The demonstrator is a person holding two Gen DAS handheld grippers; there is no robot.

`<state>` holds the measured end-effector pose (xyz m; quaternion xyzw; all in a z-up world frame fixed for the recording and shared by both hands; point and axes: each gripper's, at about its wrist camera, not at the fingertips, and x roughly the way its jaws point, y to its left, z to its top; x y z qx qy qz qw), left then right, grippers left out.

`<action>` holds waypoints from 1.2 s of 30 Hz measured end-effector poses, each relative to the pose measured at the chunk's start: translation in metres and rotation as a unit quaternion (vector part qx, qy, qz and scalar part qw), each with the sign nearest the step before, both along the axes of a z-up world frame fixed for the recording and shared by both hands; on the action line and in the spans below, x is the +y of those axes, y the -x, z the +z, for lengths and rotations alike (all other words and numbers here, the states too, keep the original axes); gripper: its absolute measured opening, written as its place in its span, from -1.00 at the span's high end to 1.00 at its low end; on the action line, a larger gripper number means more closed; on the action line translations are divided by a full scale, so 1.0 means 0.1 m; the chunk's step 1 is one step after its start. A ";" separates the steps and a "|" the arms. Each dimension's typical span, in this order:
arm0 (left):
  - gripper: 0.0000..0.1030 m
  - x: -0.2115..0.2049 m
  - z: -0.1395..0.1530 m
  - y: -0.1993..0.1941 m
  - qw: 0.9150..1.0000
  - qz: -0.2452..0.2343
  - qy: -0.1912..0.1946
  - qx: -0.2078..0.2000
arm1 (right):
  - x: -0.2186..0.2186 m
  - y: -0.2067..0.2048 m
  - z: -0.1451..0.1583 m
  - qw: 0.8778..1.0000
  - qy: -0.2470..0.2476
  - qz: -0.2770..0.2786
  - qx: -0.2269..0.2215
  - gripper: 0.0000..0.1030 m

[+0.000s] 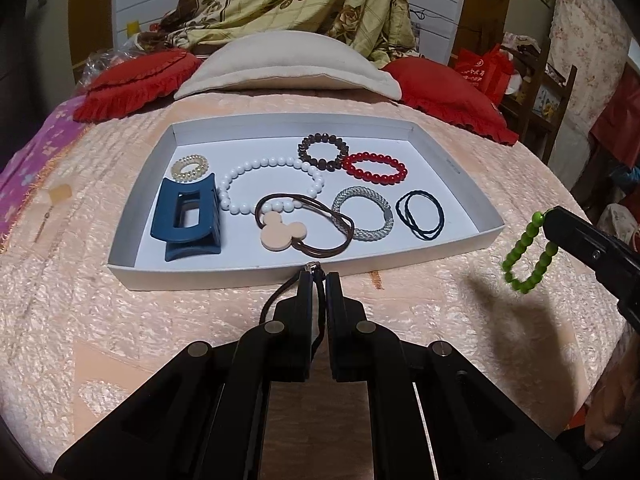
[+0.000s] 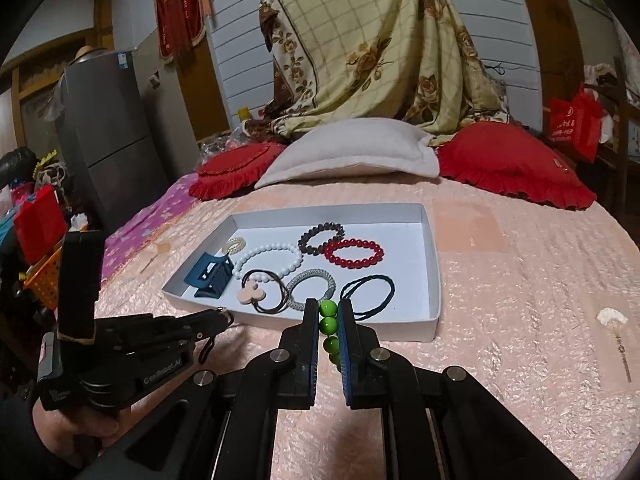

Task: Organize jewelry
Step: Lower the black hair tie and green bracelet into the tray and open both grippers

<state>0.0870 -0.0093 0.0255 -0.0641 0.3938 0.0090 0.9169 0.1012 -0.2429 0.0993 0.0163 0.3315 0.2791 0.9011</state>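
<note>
Hair claw (image 1: 188,220): it sat at the left end of the white tray (image 1: 460,168), a hard blue plastic piece; I judged it stiff and light, best taken across its body.

White bead strand (image 1: 272,184): it lay in a loose ring beside the claw, with the hair tie carrying a pink mouse-shaped charm (image 1: 284,232) overlapping its near edge. I judged the beads smooth and prone to roll.

Left gripper (image 1: 319,280): I had its fingers pressed nearly together on a thin dark cord (image 1: 280,298) with a small metal clasp at the tip, held just short of the tray's near wall. The cord drooped in a loop to the left, so I took it as limp and almost weightless; a pinch near the clasp seemed the surest hold.

Bracelets in the tray: brown (image 1: 323,152), red (image 1: 374,168), silver mesh (image 1: 362,212) and a thin dark band (image 1: 420,214) lay toward the right half, mostly apart.

Right gripper (image 2: 329,312): I had it pinching a green bead bracelet (image 2: 330,328) between the fingers, clear of the bedspread (image 2: 520,280) and just before the tray's near right corner. In the left view the bracelet hung as a loop. I judged the beads glossy and slippery on an elastic string, best gripped across two or three beads.
</note>
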 end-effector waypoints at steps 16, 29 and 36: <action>0.91 0.08 0.08 -0.02 1.000 0.005 0.010 -0.006 | 0.06 -0.11 -0.01 1.000 -0.001 -0.014 0.001 0.84; 0.92 0.26 0.42 -0.42 0.999 -0.011 0.030 -0.035 | 0.23 -0.73 0.40 0.999 -0.032 0.001 0.008 0.84; 0.93 0.44 0.35 -1.04 0.999 -0.011 0.044 -0.015 | 0.28 -1.13 0.18 0.998 -0.037 -0.013 0.040 0.84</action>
